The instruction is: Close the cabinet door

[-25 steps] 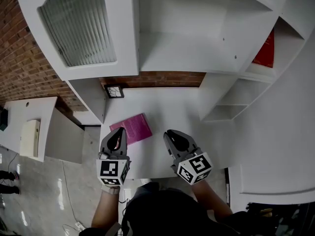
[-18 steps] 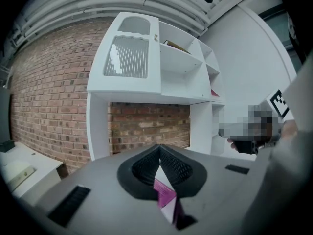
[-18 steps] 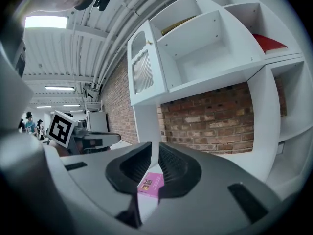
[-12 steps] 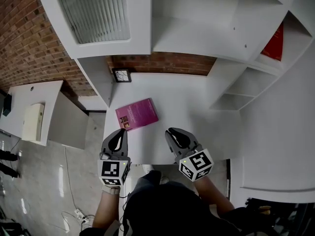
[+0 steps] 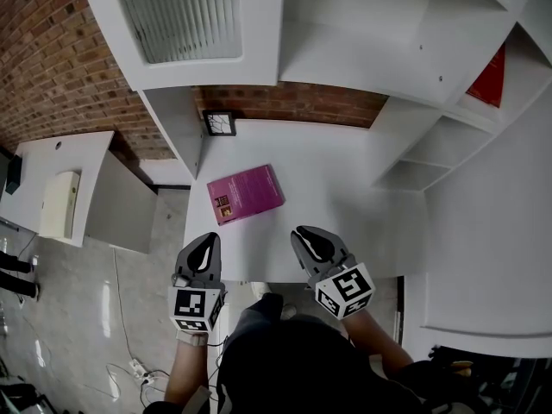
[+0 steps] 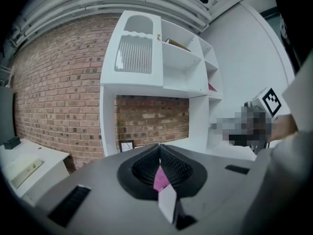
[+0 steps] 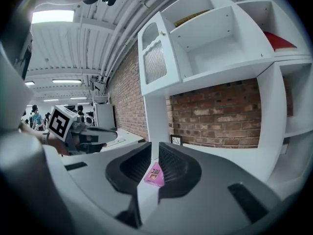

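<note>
Cabinet door (image 5: 185,15), white-framed, with ribbed glass pane.

Head view: from your head, steeply down; the desk (image 5: 328,171) fills the middle, with the left gripper (image 5: 205,240) and right gripper (image 5: 304,231) close at the bottom.
Left gripper view: low over its jaws, nearly level, facing the cabinet (image 6: 146,80) and brick wall (image 6: 54,97).
Right gripper view: likewise, angled left along the brick wall.
Shared: all three show the pink book (image 5: 246,194), desk and cabinet; each gripper view catches the other gripper.
</note>
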A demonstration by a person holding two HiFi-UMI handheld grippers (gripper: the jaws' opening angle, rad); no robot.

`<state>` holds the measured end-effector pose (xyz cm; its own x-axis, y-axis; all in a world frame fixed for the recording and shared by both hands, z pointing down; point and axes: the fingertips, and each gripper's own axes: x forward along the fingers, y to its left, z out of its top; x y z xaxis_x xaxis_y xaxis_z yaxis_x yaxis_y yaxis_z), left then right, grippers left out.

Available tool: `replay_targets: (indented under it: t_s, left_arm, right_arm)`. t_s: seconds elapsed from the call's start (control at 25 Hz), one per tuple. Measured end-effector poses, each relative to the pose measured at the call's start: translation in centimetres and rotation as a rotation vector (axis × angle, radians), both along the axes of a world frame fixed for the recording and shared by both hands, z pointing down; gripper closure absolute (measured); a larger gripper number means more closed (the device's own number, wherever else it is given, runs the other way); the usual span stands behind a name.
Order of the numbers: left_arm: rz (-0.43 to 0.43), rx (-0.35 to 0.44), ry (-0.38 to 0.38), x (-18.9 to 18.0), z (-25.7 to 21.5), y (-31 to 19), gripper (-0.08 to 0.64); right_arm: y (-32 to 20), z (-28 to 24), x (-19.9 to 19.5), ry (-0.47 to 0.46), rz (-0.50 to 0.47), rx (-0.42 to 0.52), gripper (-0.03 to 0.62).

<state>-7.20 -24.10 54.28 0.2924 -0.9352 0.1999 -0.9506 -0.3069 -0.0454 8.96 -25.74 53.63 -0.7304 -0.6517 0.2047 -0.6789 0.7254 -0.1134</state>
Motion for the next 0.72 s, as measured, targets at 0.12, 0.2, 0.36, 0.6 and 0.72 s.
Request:
replay_targets:
  t_s: [0.12,0.2,0.36,0.6,0.72]
  left_arm:
    - [0.002,0.011,0.006,-0.15,-0.03,0.36,0.551]
    - [0.005,0.015,0.008,-0.12,-0.06,0.51,0.551]
    - [0.007,0.011,0.017,-0.11,0.02,0.79,0.551]
    - [0.003,0.000,0.009,-0.16,0.41,0.81,0.551]
    - [0.006,-0.003,0.003,-0.04,0.46,0.79,0.551]
  right_arm:
    - [0.19,0.28,-0.02,0.002,-0.004,-0.002,0.537]
    - [0.30,0.49,-0.05,0.003,-0.008,-0.003,0.537]
    - [0.61,0.78,-0.32,0.018,-0.023,-0.005,0.537]
    - [0.37,0.76,-0.18,0.026,-0.030,0.003,0.540]
    - [0.24,0.94,0.03,0.022,-0.029,-0.006,0.540]
